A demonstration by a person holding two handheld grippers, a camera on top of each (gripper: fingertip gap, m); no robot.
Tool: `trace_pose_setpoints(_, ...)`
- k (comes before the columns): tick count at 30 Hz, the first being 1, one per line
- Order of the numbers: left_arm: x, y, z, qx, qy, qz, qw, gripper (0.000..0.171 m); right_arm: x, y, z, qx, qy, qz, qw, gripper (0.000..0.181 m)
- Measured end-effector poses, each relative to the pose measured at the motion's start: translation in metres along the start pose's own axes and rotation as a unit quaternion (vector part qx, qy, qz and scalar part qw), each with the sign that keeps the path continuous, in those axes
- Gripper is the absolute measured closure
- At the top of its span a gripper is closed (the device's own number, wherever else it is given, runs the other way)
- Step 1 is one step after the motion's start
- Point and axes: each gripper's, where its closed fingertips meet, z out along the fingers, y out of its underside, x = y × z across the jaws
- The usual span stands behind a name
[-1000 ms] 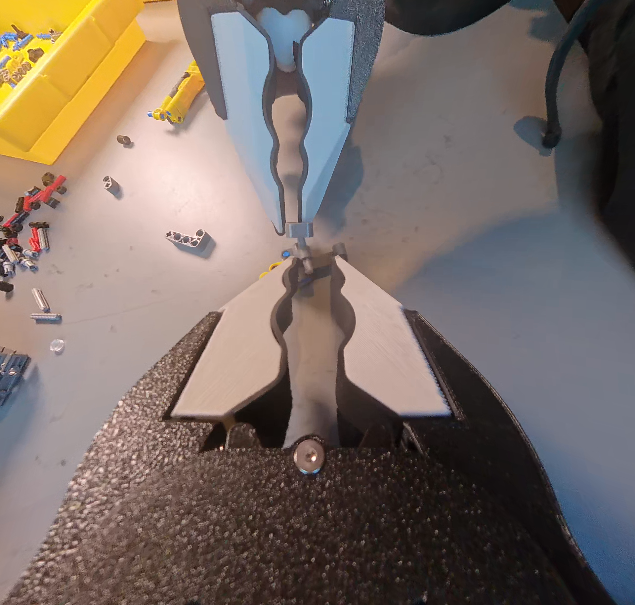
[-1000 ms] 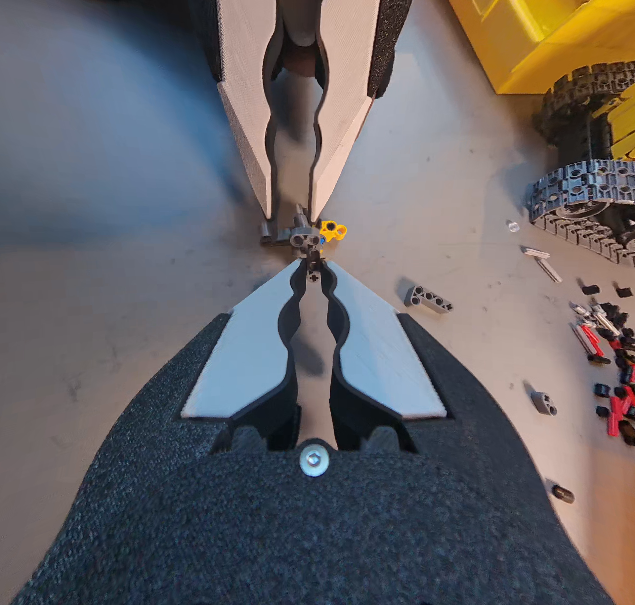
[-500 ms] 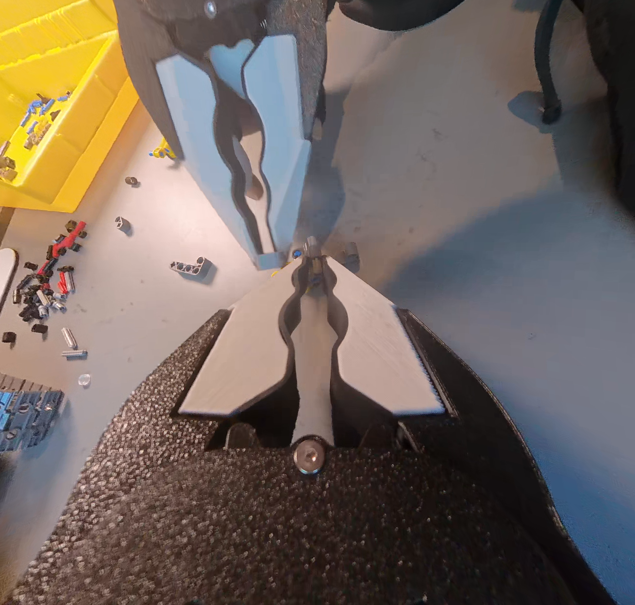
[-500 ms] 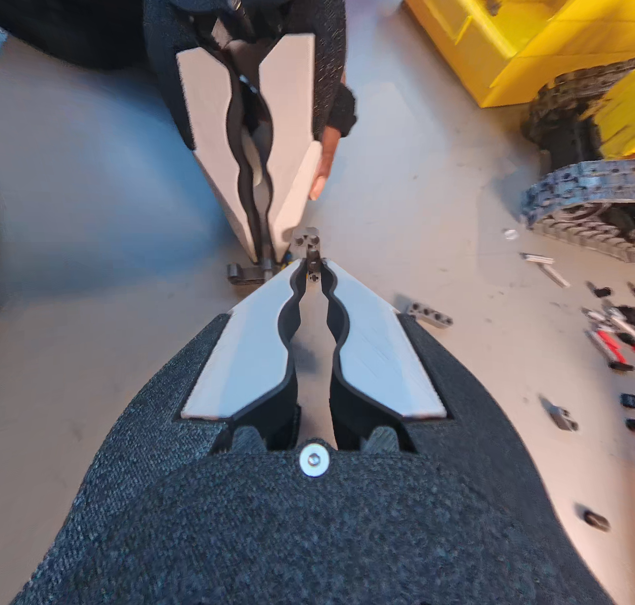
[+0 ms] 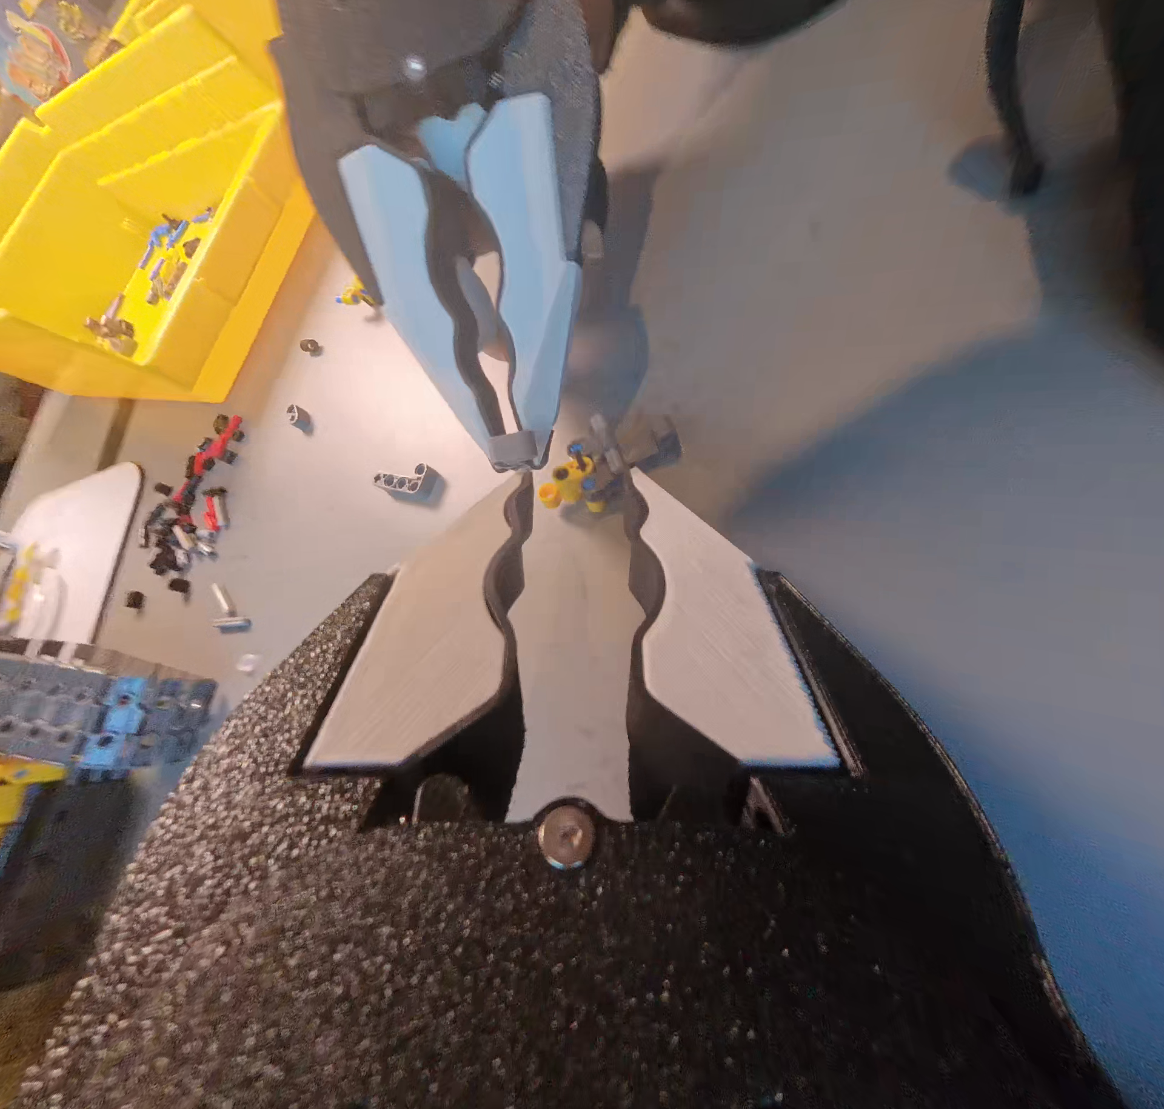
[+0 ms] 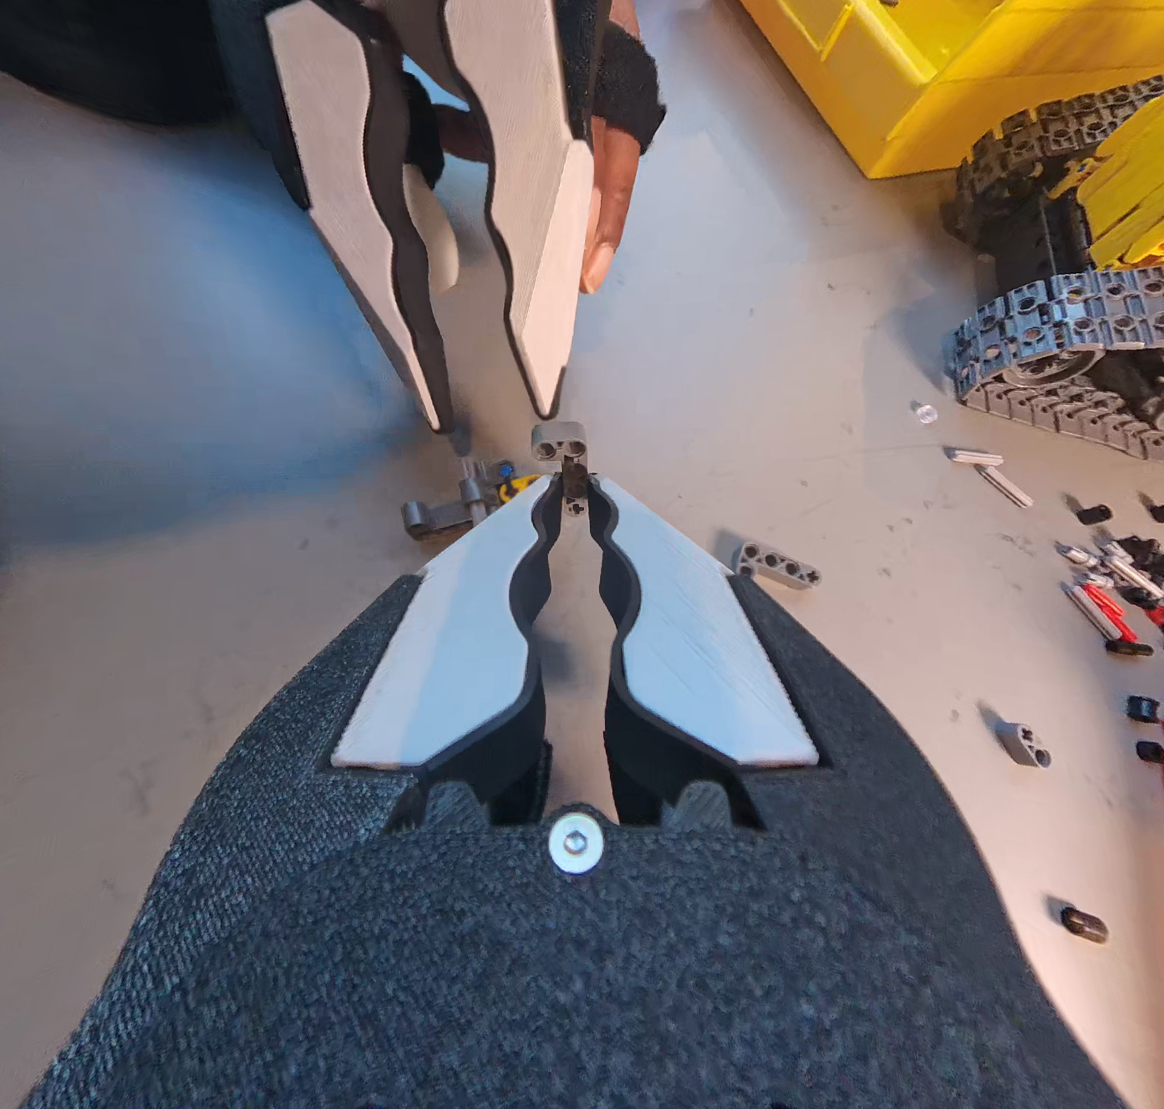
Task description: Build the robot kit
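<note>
My right gripper (image 6: 573, 488) is shut on a short dark axle with a grey two-hole connector (image 6: 559, 446) on its end, held just above the table. In the left wrist view the right gripper (image 5: 518, 457) comes in from above with the grey connector (image 5: 515, 448) at its tips. My left gripper (image 5: 576, 488) is open and empty. A small yellow, grey and blue assembly (image 5: 589, 474) lies on the table between its fingertips. In the right wrist view the open left gripper (image 6: 492, 419) hovers above that assembly (image 6: 469, 499).
Yellow bins (image 5: 126, 229) (image 6: 945, 40) stand at the table's edge. A tracked vehicle model (image 6: 1071, 336) is at the right. A grey L-beam (image 5: 409, 480) (image 6: 778, 565) and loose red and black pieces (image 5: 189, 512) (image 6: 1121, 594) lie scattered. A black cable (image 5: 1008, 71) hangs at the far right. Both grippers' tips are close together, under 4 cm apart. The tracked vehicle model (image 6: 1071, 336) is about 20 centimetres from both grippers' fingertips. The left camera catches it too, in the left wrist view (image 5: 98, 684).
My left gripper has opened and let go of the small assembly, which now lies on the table. My right gripper has pulled away with the grey connector and axle.
</note>
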Motion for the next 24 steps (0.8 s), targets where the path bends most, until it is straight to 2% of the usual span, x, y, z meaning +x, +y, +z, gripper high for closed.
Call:
trace_pose_setpoints(4, -0.020, -0.019, -0.015, 0.094, 0.018, -0.166, 0.981, 0.144, 0.008, -0.006, -0.011, 0.015, 0.016, -0.015, 1.000, 0.173)
trace_pose_setpoints(7, -0.027, -0.028, -0.017, 0.138, 0.027, -0.223, 0.965, 0.144, 0.003, -0.013, -0.015, 0.038, 0.020, -0.055, 0.998, 0.174)
trace_pose_setpoints(11, -0.022, -0.039, -0.013, 0.150, 0.027, -0.208, 0.966, 0.146, -0.004, -0.030, -0.021, 0.094, 0.022, -0.081, 0.992, 0.174)
trace_pose_setpoints(17, -0.023, -0.039, -0.010, 0.137, -0.001, -0.177, 0.975, 0.156, -0.004, -0.031, -0.023, 0.091, 0.031, -0.093, 0.991, 0.173)
trace_pose_setpoints(21, -0.029, -0.039, -0.014, 0.151, -0.007, -0.190, 0.970, 0.156, 0.003, -0.034, -0.030, 0.107, 0.037, -0.075, 0.991, 0.173)
trace_pose_setpoints(24, -0.035, -0.039, -0.018, 0.164, -0.012, -0.208, 0.964, 0.156, 0.007, -0.043, -0.042, 0.154, 0.023, -0.028, 0.987, 0.177)
